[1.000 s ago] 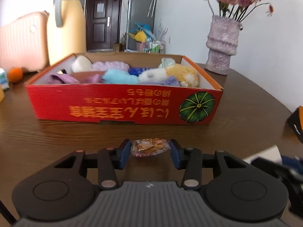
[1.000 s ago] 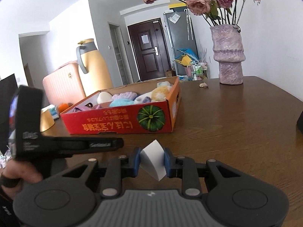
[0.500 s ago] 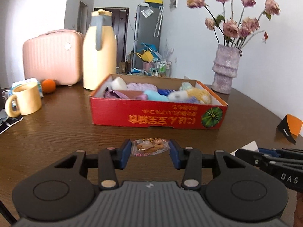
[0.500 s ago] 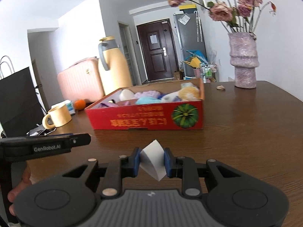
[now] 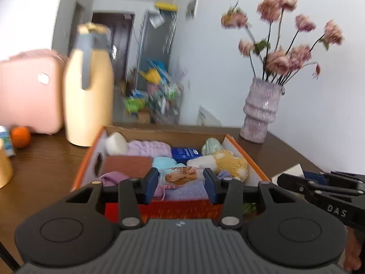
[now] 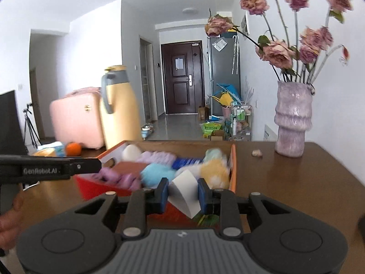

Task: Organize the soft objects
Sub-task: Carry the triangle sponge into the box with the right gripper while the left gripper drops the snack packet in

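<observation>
My left gripper is shut on a clear snack packet and holds it above the near part of the red cardboard box. The box holds several soft things: a yellow plush, a light blue plush, lilac cloth and a white ball. My right gripper is shut on a white folded pack, raised over the box's near edge. The right gripper also shows at the right of the left wrist view.
A lilac vase of dried roses stands at the back right of the brown table. A yellow thermos jug, a pink case and an orange stand at the back left. A yellow mug is at the far left.
Both grippers have risen and moved forward, from low over the table in front of the box to above its near edge, each still holding its item.
</observation>
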The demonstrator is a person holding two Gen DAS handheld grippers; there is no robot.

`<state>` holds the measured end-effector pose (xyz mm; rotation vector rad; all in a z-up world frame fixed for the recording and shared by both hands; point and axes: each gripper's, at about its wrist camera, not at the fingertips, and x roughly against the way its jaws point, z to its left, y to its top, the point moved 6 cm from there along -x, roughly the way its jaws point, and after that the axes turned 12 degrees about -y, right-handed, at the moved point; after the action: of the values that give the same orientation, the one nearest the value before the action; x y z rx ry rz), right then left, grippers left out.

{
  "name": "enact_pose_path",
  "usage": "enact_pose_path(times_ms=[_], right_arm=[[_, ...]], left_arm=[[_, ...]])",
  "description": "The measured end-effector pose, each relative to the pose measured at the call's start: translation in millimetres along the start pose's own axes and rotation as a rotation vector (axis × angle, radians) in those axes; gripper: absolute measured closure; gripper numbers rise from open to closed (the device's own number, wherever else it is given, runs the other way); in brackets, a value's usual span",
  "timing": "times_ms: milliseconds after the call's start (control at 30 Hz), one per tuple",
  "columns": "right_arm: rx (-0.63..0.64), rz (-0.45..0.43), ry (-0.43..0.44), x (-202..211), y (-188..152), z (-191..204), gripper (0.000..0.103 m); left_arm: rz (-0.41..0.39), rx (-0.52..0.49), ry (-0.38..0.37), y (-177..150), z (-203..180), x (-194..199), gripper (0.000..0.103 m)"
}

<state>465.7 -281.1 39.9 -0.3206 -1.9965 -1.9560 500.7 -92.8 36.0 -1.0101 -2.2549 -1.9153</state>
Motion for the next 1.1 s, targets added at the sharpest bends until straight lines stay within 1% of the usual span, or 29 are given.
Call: enact_pose_path(times_ms=[67, 100, 167, 233, 267, 300, 367, 400, 433, 500, 567, 733, 833, 933, 967, 1033, 1067, 1100], right_arm=[[0.001, 0.050, -0.002, -30.5, 8.2, -5.1, 0.076], [-0.005, 0.069, -0.005, -43.0, 10.0, -7.4, 0.076], [0.011, 0.106, -0.034, -69.2, 9.6, -10.5, 0.076], [0.031, 0.127, -0.067, -89.9, 7.8, -12.6, 0.076], [0.041, 0.136, -0.072, -97.6, 6.9, -12.7, 0.075], [0.049, 0.151, -0.077, -104.2, 5.0, -12.1, 0.072], [0.066, 0.174, -0.089, -114.3, 0.9, -10.5, 0.069], [0.076, 0.177, -0.092, -116.8, -0.3, -9.4, 0.062], [0.085, 0.177, -0.093, -118.5, -0.6, -8.5, 0.059], [0.076, 0.153, -0.088, -116.2, 4.2, -9.4, 0.048], [0.054, 0.131, -0.085, -112.2, 13.1, -12.2, 0.044], [0.032, 0.091, -0.085, -104.5, 36.2, -16.5, 0.044], [0.037, 0.075, -0.087, -96.4, 45.2, -14.1, 0.044], [0.039, 0.054, -0.073, -81.5, 50.5, -9.6, 0.043], [0.038, 0.044, -0.071, -74.8, 51.3, -7.9, 0.041], [0.037, 0.018, -0.071, -60.9, 52.3, -4.0, 0.031], [0.034, 0.002, -0.074, -54.0, 52.2, -2.8, 0.024], [0.029, -0.019, -0.078, -47.5, 51.4, -1.9, 0.018]], left_arm=[[0.049, 0.039, -0.041, 5.5, 7.3, -26.7, 0.059], [0.077, 0.037, -0.057, 5.8, 9.3, -39.9, 0.059], [0.117, 0.022, -0.018, 4.2, 15.2, -62.1, 0.059], [0.135, 0.014, 0.000, 2.0, 20.8, -75.1, 0.057], [0.140, 0.020, 0.007, 1.3, 24.6, -79.6, 0.053], [0.143, 0.032, 0.015, 0.4, 29.2, -84.0, 0.044], [0.154, 0.016, -0.004, -2.0, 31.7, -88.7, 0.039], [0.157, 0.007, -0.006, -2.5, 32.9, -89.9, 0.032], [0.155, 0.003, -0.005, -1.5, 34.1, -90.4, 0.029], [0.149, -0.002, -0.027, 2.2, 34.2, -87.4, 0.026], [0.132, -0.007, -0.040, 9.1, 33.4, -82.0, 0.023], [0.076, -0.017, 0.001, 31.8, 37.8, -65.0, 0.019], [0.063, -0.028, 0.044, 38.0, 41.3, -52.5, 0.019], [0.026, -0.054, 0.091, 40.4, 39.5, -32.2, 0.018], [0.010, -0.068, 0.113, 40.2, 38.0, -24.0, 0.018], [-0.023, -0.098, 0.146, 37.8, 34.8, -7.6, 0.017], [-0.046, -0.110, 0.164, 34.7, 33.4, 1.6, 0.014], [-0.077, -0.117, 0.177, 29.7, 31.8, 12.7, 0.009]])
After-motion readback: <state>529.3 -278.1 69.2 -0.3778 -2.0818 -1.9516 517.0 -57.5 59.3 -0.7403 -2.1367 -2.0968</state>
